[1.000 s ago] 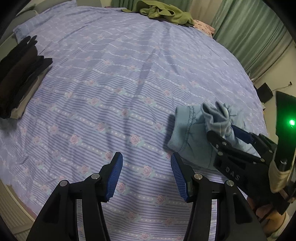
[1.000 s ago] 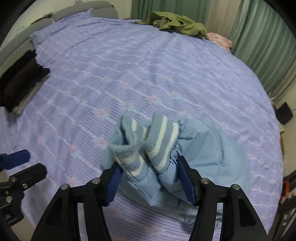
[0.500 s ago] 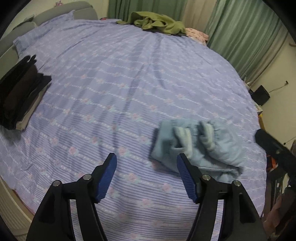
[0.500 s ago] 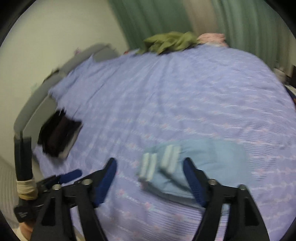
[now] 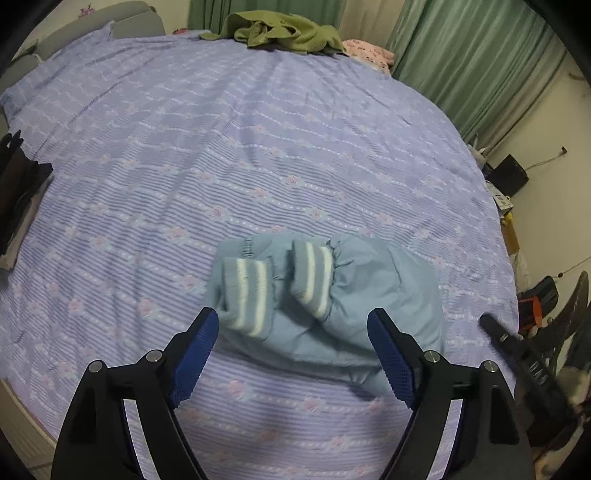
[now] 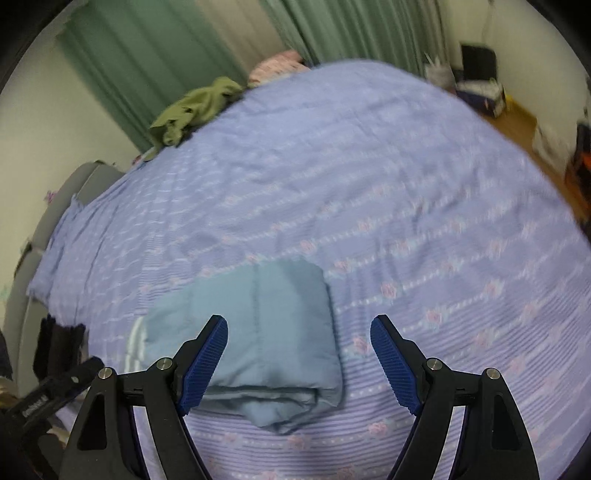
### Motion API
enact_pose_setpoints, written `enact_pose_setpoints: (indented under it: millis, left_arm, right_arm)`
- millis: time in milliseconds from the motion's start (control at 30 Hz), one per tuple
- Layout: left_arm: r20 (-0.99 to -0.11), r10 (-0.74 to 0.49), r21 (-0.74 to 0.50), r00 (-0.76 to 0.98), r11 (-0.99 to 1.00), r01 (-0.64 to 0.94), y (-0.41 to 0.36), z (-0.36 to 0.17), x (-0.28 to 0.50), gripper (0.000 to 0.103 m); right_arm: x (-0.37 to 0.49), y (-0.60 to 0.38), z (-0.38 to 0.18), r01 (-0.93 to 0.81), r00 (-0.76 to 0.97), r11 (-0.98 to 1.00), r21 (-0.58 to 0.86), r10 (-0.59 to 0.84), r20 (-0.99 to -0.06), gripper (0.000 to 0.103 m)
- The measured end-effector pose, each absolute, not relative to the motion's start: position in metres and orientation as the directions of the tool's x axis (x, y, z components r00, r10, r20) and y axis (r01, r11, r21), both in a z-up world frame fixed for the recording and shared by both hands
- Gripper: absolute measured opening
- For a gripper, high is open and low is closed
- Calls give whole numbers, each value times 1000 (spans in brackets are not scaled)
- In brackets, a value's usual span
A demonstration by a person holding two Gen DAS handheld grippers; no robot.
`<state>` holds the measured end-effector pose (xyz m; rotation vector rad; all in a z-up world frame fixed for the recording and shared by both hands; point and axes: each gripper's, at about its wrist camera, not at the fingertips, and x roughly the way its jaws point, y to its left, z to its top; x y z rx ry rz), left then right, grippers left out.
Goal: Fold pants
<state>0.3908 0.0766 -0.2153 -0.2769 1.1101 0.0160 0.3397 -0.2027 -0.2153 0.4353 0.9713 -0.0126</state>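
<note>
Light blue pants [image 5: 354, 295] lie folded in a compact bundle on the purple floral bedspread [image 5: 258, 147], with two white-striped cuffs [image 5: 247, 295] on top. My left gripper [image 5: 291, 350] is open and empty, hovering just in front of the bundle. My right gripper [image 6: 299, 354] is open and empty above the bundle's near edge; the pants [image 6: 258, 332] show there as a smooth folded rectangle. Part of the right gripper's body [image 5: 524, 362] shows at the right of the left wrist view.
A green garment [image 5: 288, 31] and a pink item [image 5: 369, 53] lie at the bed's far end by green curtains [image 5: 480, 62]. A dark stack of folded clothes [image 5: 18, 192] sits at the left edge. Floor clutter [image 5: 532, 295] lies past the right edge.
My right gripper let go of the striped cuffs, opened and pulled back, swinging round to view the bundle from another side. The pants now lie on the bed. My left gripper moved toward the bundle.
</note>
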Motion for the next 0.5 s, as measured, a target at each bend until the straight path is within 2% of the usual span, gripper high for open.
enact_pose_setpoints:
  millis: [267,500]
  left_arm:
    - [-914,-155,-256,375,938,-234,78,-250,411,83]
    - [-932,-164,-268,323,912,-312,103,-279,409,83]
  right_arm:
    - [362,-220,-293,311,476,799,515,338,-812,81]
    - [366,-193,-311,236,405,801,550,434,-805,80]
